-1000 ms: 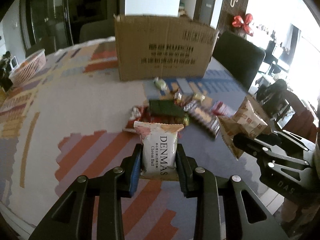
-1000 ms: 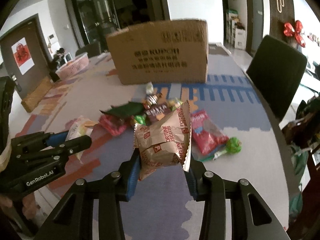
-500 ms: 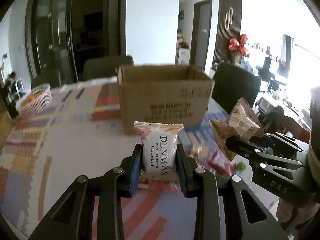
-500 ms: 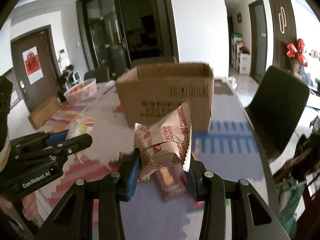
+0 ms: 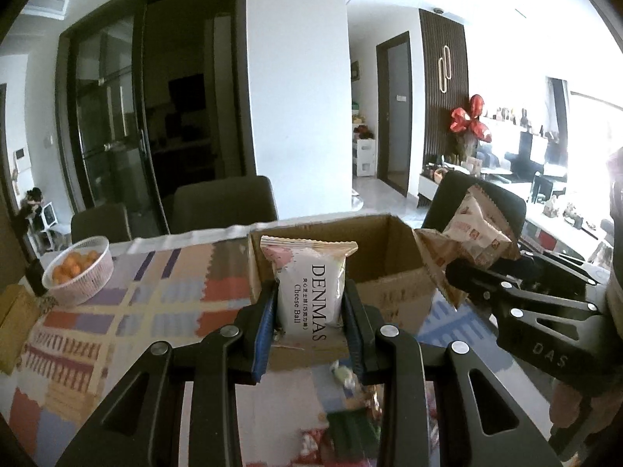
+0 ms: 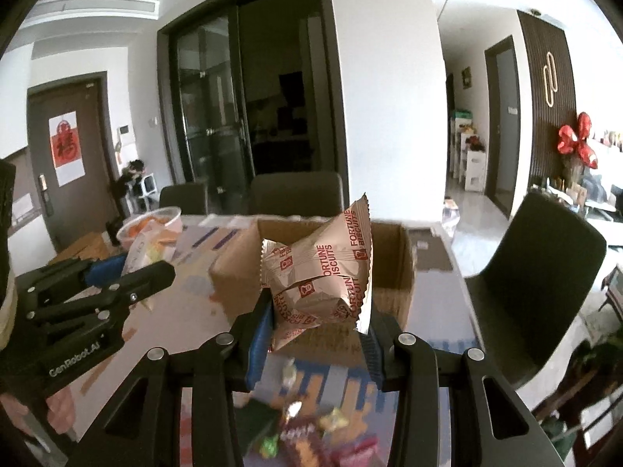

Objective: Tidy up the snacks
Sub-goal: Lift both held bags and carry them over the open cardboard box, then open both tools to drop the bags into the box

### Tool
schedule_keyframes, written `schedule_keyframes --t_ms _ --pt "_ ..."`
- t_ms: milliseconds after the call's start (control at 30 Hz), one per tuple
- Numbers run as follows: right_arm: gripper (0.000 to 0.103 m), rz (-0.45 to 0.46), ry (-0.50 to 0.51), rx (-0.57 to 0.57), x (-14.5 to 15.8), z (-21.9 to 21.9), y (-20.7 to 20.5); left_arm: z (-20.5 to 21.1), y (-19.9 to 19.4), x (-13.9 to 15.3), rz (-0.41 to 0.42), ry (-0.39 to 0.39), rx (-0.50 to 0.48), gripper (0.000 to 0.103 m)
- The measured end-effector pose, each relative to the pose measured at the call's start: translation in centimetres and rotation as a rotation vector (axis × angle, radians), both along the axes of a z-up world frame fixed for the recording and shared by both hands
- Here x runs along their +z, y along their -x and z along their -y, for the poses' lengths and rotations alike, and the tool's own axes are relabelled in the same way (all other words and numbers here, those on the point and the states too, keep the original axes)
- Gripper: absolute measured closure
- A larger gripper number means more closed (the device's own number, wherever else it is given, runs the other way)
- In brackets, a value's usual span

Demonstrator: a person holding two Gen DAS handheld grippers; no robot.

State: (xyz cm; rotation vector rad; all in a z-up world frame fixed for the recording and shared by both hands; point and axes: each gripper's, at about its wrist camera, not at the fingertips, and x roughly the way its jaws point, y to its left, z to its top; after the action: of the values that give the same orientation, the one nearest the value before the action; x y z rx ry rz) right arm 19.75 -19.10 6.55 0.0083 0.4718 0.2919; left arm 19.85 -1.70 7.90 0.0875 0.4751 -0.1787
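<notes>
My left gripper (image 5: 309, 311) is shut on a white and pink Denmas Cheese Ball packet (image 5: 311, 292), held upright in the air in front of the open cardboard box (image 5: 393, 249). My right gripper (image 6: 317, 323) is shut on a tan Fortune Biscuits packet (image 6: 319, 272), also raised before the box (image 6: 393, 268). The right gripper and its packet (image 5: 471, 241) show at the right of the left wrist view, near the box's right edge. The left gripper (image 6: 128, 272) shows at the left of the right wrist view.
Loose snacks (image 5: 342, 428) lie on the patterned tablecloth (image 5: 117, 323) below the grippers, blurred. A white basket of orange items (image 5: 80, 268) stands at the far left. Dark chairs (image 6: 533, 272) surround the table.
Both grippers have risen with their packets and moved toward the box. The box's open top now shows, and the snack pile has dropped to the bottom of both views.
</notes>
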Motion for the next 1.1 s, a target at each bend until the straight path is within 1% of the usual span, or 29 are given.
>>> schedule_keyframes --t_ms 200,300,433,500,600,667,767,800,833,900,967,1033,1100 --pt "0.061 0.010 0.017 -0.006 2.2 -0.4 -3.5 -0.3 -4.2 1.9 -0.008 0.017 -0.021 0.070" --pt "0.061 -0.018 0.020 0.003 2.6 -0.5 -5.8 -0.1 -7.0 2.2 -0.058 0.022 -0.041 0.070" --pt "0.061 -0.098 0.006 0.005 2.0 -0.5 -8.6 0.5 -10.1 1.6 -0.149 0.022 -0.060 0.070" --pt "0.061 -0.143 -0.003 0.005 1.3 -0.3 -10.1 0.6 -11.9 0.9 -0.211 0.040 -0.065 0.070" --pt "0.061 -0.212 -0.007 -0.001 0.1 -0.1 -11.9 0.9 -13.7 -0.2 -0.275 0.050 -0.061 0.070" --pt "0.061 -0.244 -0.006 -0.005 -0.7 0.1 -13.0 1.3 -14.3 -0.8 -0.302 0.047 -0.058 0.070" --pt "0.060 -0.261 0.001 -0.025 -1.3 0.5 -13.7 1.6 -14.9 -1.5 -0.323 0.033 -0.047 0.069" --pt "0.059 -0.267 0.008 -0.032 -1.5 0.6 -13.9 1.6 -15.0 -1.7 -0.321 0.030 -0.035 0.064" --pt "0.056 -0.274 0.010 -0.037 -1.8 0.8 -14.0 1.7 -14.9 -1.6 -0.320 0.029 -0.030 0.055" --pt "0.053 -0.284 0.007 -0.042 -1.8 0.8 -14.4 1.5 -14.8 -1.5 -0.306 0.030 -0.018 0.047" --pt "0.044 -0.277 0.009 -0.055 -1.8 1.0 -14.1 1.3 -14.2 -1.2 -0.289 0.021 -0.010 0.044" --pt "0.041 -0.267 0.010 -0.059 -1.7 1.1 -13.5 1.0 -13.4 -0.9 -0.275 0.019 -0.003 0.037" --pt "0.041 -0.247 0.018 -0.059 -1.5 1.0 -12.6 0.9 -12.3 -0.6 -0.258 0.014 -0.002 0.036"
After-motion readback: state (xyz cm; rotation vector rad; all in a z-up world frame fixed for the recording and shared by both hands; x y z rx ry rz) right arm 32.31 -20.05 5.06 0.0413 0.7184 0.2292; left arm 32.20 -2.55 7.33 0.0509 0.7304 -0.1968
